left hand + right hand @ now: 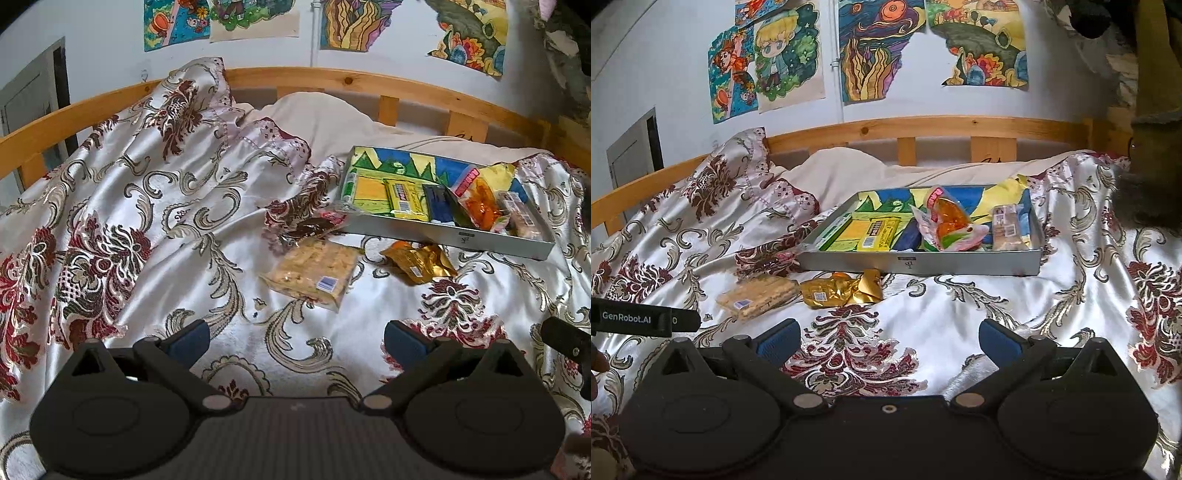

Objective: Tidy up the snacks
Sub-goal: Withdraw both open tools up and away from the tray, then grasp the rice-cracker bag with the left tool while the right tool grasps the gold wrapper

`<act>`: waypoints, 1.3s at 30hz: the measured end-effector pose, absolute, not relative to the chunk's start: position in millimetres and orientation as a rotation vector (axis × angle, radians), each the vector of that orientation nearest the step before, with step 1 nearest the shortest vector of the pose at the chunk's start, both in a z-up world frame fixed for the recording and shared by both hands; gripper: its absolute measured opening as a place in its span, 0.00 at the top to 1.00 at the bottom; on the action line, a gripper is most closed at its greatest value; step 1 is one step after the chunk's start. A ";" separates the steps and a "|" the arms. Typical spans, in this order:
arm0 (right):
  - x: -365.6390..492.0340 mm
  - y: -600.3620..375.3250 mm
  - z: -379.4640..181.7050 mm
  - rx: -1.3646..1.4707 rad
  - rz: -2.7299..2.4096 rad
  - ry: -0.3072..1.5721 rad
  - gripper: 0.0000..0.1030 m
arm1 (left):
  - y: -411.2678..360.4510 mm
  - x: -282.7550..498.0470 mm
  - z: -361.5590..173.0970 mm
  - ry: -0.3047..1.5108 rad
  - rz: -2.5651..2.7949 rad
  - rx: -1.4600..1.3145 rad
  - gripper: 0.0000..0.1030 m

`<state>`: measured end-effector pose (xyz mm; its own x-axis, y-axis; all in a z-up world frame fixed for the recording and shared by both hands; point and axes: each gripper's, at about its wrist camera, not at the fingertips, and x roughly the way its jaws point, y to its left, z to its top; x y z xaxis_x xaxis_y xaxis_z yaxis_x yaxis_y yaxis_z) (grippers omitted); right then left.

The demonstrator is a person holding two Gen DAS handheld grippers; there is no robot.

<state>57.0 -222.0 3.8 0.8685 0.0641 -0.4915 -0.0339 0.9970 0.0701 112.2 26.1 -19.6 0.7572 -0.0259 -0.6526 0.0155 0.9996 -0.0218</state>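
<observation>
Both grippers hover low over a bed covered with a shiny floral bedspread (207, 236), and both sets of jaws stand wide with nothing between them — the left gripper (297, 338) and the right gripper (889, 336) alike. In the left wrist view a grey tray (458, 236) lies at two o'clock, its floor lined with a bright crayon drawing. Inside it sit a yellow bar (404, 201), a dark blue packet (441, 203), an orange jelly pack (480, 206) and a wrapped biscuit pack (521, 219) at the right end; their print is too small to read. Just in front of the tray, on the bedspread, lie a clear bag of pale crackers (314, 271) with a small blue label at twelve o'clock and a crumpled gold wrapper (419, 262) at one o'clock, near each other but apart. In the right wrist view, at nine o'clock, a black bar of the other gripper reads "GenRobot.AI". Coloured drawings (768, 59) hang on the wall above the wooden bed rail (923, 127).
</observation>
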 end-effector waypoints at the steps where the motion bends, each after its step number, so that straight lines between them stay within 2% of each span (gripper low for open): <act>1: 57.7 -221.3 3.8 0.060 0.054 0.512 0.01 | 26.8 112.3 -19.8 0.708 -0.017 -0.016 0.01; 22: 94.4 -209.8 -6.7 0.057 0.102 0.548 0.01 | 34.0 143.3 -25.4 0.714 0.020 -0.013 0.00; 39: 139.7 -207.1 -28.0 0.072 0.094 0.657 0.01 | 44.9 212.6 -51.4 0.763 -0.072 -0.065 0.01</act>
